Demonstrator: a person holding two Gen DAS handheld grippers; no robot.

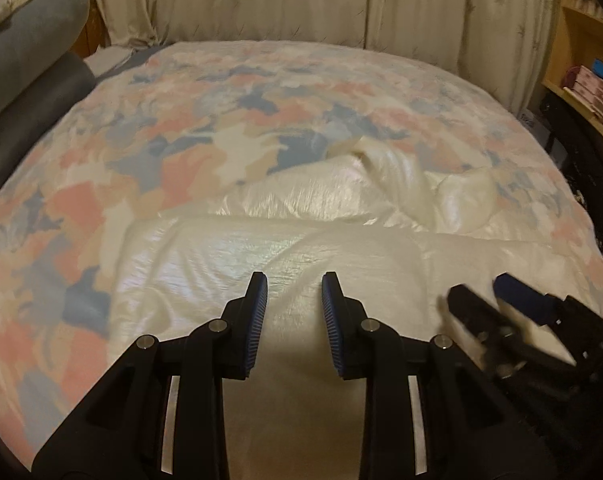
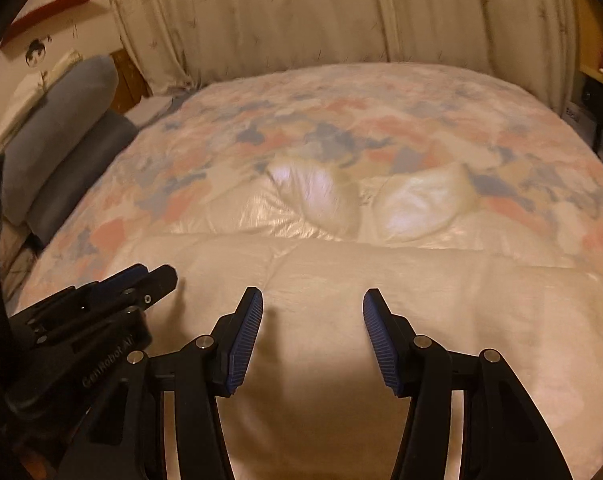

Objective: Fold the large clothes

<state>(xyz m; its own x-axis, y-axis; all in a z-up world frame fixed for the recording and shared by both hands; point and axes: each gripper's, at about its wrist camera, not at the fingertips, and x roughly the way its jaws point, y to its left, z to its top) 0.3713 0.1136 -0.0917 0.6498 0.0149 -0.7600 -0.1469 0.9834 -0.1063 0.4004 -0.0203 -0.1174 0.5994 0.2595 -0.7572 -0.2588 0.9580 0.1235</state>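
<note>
The left hand-held gripper hovered with its fingers partly spread and nothing between the pads; only cream fabric showed in the gap, lying below the fingers and not pinched. The right hand-held gripper stood wider apart, likewise empty over the same cloth. In the left wrist view it appeared just to the right of the left one, blurred, so its stance could not be read there.

Directly under and ahead of both lay the cream puffer jacket, shiny and quilted, spread on the bed. The part nearest the grippers looked like a broad, fairly flat panel with a straight crosswise edge just beyond the fingertips, probably a fold laid over the body of the jacket. Past that edge two rounded puffs rose side by side, perhaps a hood or bunched sleeves, though the blur left that uncertain.

Around the jacket stretched the floral duvet in pink, blue and cream, and beyond it hung the pale curtains. Off to the left of the grippers were grey pillows.

Judged from this, one fold seemed done and released, and the far bulges remained to be tucked in and the bundle made smaller.
</note>
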